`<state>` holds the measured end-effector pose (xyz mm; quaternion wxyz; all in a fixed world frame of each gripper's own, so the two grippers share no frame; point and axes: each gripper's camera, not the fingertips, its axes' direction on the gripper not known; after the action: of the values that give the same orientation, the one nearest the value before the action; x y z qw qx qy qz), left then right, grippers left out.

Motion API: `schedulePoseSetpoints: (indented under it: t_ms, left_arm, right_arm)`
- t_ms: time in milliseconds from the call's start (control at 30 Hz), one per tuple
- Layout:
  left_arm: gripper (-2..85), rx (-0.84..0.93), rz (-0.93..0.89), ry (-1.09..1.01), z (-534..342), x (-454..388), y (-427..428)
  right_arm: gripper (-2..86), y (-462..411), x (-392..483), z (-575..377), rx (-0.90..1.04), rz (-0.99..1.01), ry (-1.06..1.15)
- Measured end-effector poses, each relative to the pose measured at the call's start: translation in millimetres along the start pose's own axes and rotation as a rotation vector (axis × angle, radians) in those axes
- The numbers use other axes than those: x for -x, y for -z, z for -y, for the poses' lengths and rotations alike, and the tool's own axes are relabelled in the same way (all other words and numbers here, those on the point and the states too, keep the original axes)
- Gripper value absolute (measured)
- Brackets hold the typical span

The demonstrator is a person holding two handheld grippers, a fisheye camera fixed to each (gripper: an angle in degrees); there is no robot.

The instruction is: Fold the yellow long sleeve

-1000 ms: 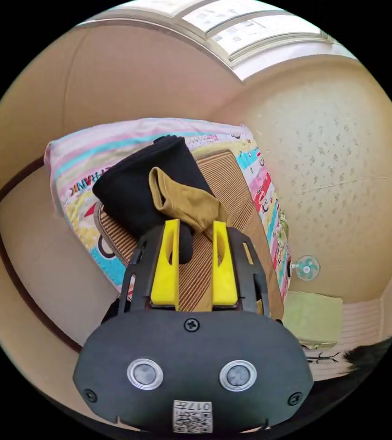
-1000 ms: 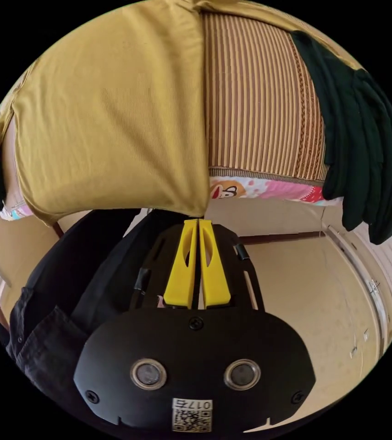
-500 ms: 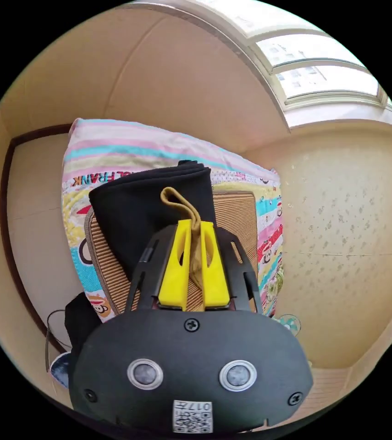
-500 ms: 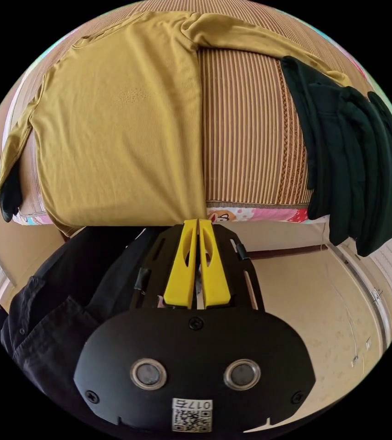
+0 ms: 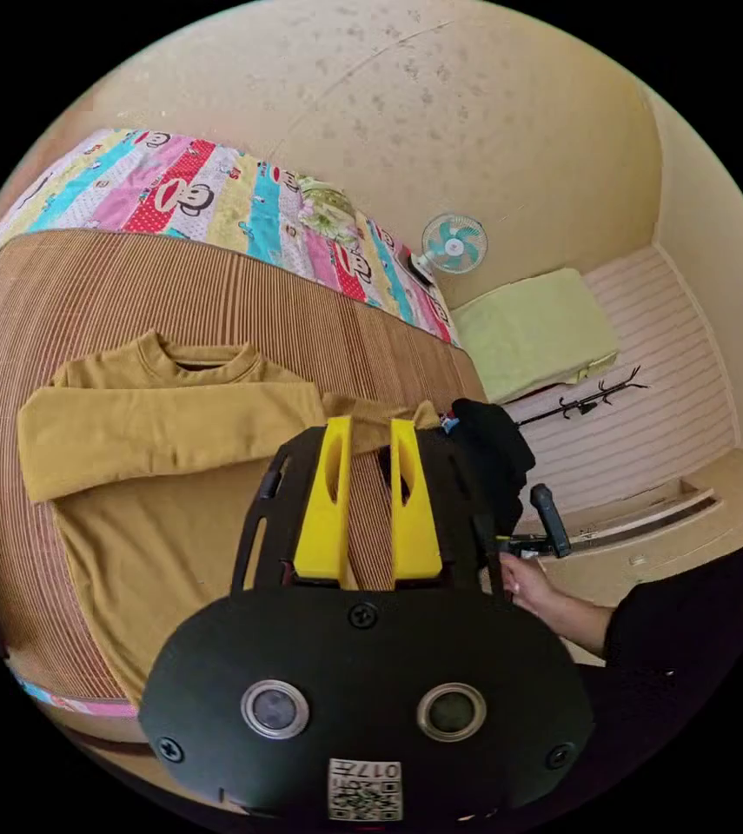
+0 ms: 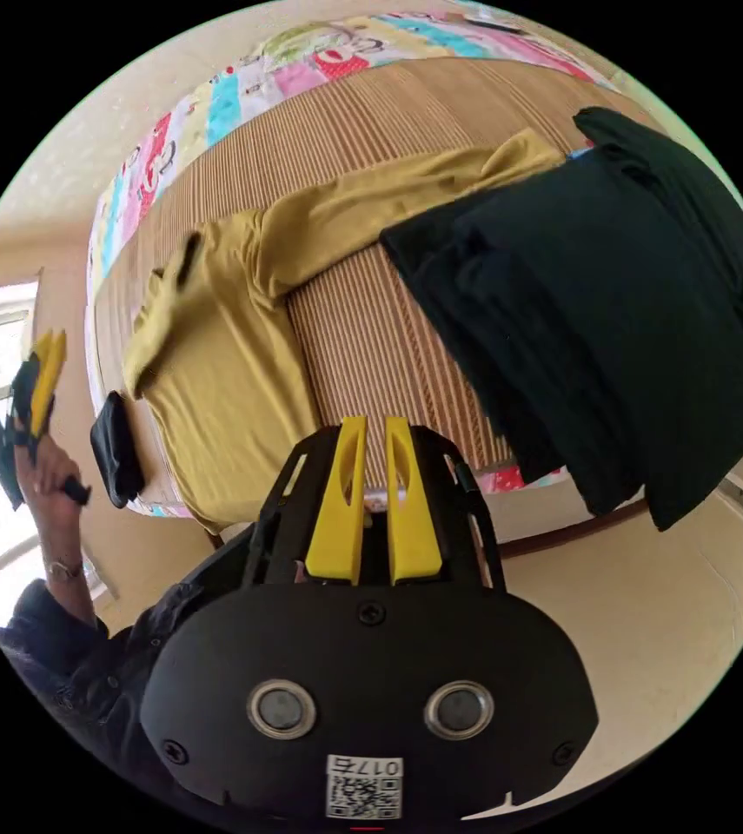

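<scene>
The yellow shirt [image 5: 162,469] lies flat on the striped mat [image 5: 128,287] on the bed, neck up toward the bright cartoon blanket [image 5: 215,195]. Half a sec ago the left tool [image 5: 364,434] was pinching the cuff of one sleeve and the right tool [image 6: 369,434] was shut tight near the bottom edge. Now both have let go: the left tool's jaws stand apart w/ nothing between them, and the right tool's jaws are a little apart too, also holding nothing. One sleeve [image 5: 162,426] is now laid across the chest, so the first fold looks done. The other sleeve [image 6: 406,195] sticks straight out to the side, its end by the pile of dark clothes [image 6: 597,295]. In the right gripper view the left tool [image 6: 41,382] is up in the air in the person's hand [image 6: 45,473], away from the shirt. Prob. next job: fold that second sleeve in, then the body. A small fan [image 5: 454,243] sits by the wall.
</scene>
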<state>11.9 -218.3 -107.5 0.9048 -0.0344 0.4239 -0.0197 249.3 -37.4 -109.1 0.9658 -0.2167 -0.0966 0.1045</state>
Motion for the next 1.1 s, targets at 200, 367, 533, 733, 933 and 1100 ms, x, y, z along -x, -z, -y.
schedulePoseSetpoints:
  t_ms: [200,367,533,733,933,1100]
  left_arm:
    - [6.7,0.184,0.106,0.138,-65,0,-27]
    - [6.7,0.233,0.211,0.241,-96,10,-16]
    - [6.6,0.21,0.275,0.364,-116,17,-4]
    - [6.4,0.157,0.285,0.422,-132,13,13]
    - [5.4,0.1,0.271,0.447,-154,17,39]
    - [5.3,0.058,0.272,0.452,-179,27,69]
  right_arm:
    - [5.1,57,-75,115,-0.181,0.097,-0.111]
    - [7.6,-9,-119,220,-0.046,-0.154,-0.378]
    - [7.4,-74,-143,243,0.022,-0.253,-0.557]
    - [1.6,-42,-109,207,-0.237,-0.188,-0.468]
    - [0.5,38,90,92,-0.581,0.157,0.069]
    - [0.7,-5,290,11,-0.477,0.429,0.431]
